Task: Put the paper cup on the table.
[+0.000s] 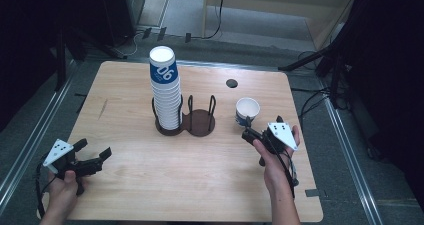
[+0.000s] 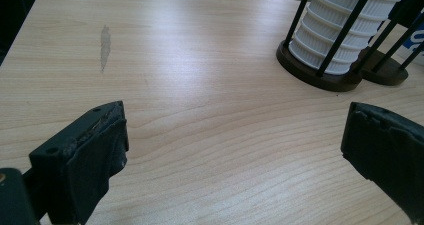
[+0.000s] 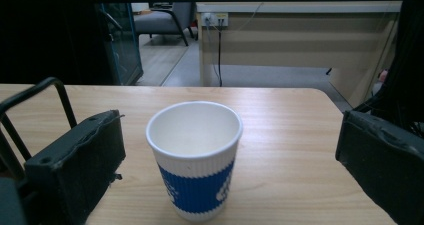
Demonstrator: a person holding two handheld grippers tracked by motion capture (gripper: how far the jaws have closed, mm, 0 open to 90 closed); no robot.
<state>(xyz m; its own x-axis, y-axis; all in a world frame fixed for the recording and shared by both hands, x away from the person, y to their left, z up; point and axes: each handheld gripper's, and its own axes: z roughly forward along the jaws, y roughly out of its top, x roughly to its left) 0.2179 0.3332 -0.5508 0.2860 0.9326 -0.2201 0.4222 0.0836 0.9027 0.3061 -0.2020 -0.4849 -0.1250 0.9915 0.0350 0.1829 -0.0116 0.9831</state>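
Note:
A single white-and-blue paper cup [image 1: 247,110] stands upright on the wooden table [image 1: 135,185], right of centre. My right gripper [image 1: 250,132] is open just in front of it; in the right gripper view the cup [image 3: 195,157] stands between the two jaws without touching them. A tall stack of the same cups [image 1: 166,87] fills the left ring of a dark two-ring wire holder [image 1: 200,121]; the right ring is empty. My left gripper [image 1: 95,152] is open near the table's front left, with bare wood between its jaws. The stack [image 2: 345,27] shows at upper right of the left gripper view.
A small dark round hole [image 1: 231,83] sits in the table behind the lone cup. A grey scuff [image 2: 105,45] marks the wood at the left. Black stands and cables surround the table; a desk [image 3: 300,35] stands beyond its far edge.

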